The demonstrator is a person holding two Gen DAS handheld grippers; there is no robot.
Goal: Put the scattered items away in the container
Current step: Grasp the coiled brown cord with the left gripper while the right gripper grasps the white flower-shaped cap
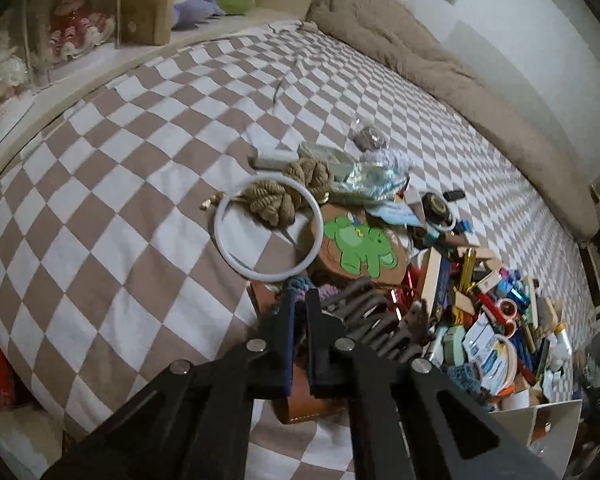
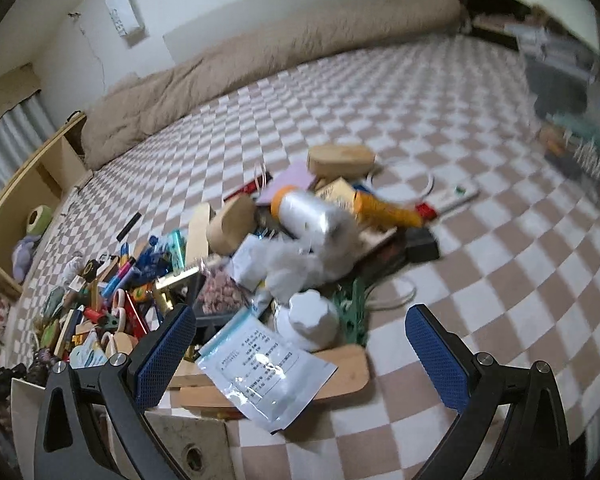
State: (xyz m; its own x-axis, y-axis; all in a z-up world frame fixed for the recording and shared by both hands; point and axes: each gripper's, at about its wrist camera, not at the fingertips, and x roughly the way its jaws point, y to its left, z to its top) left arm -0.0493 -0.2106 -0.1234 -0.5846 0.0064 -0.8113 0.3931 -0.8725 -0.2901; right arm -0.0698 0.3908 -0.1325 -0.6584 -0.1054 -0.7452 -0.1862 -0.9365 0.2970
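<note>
My left gripper is shut at the near edge of the pile, its tips pinched into a blue and purple knitted piece above a brown leather item. A dark claw clip lies just right of the fingers. Beyond them are a white ring, jute rope knots and a green dinosaur disc. A white box, full of small items, stands at lower right. My right gripper is open over a clear printed zip bag and a white jar. The same white box shows at lower left.
Everything lies on a brown and white checkered bed cover. A beige duvet runs along the far wall. A wooden shelf with plush toys borders the bed. A white thread spool and an orange tube top the pile.
</note>
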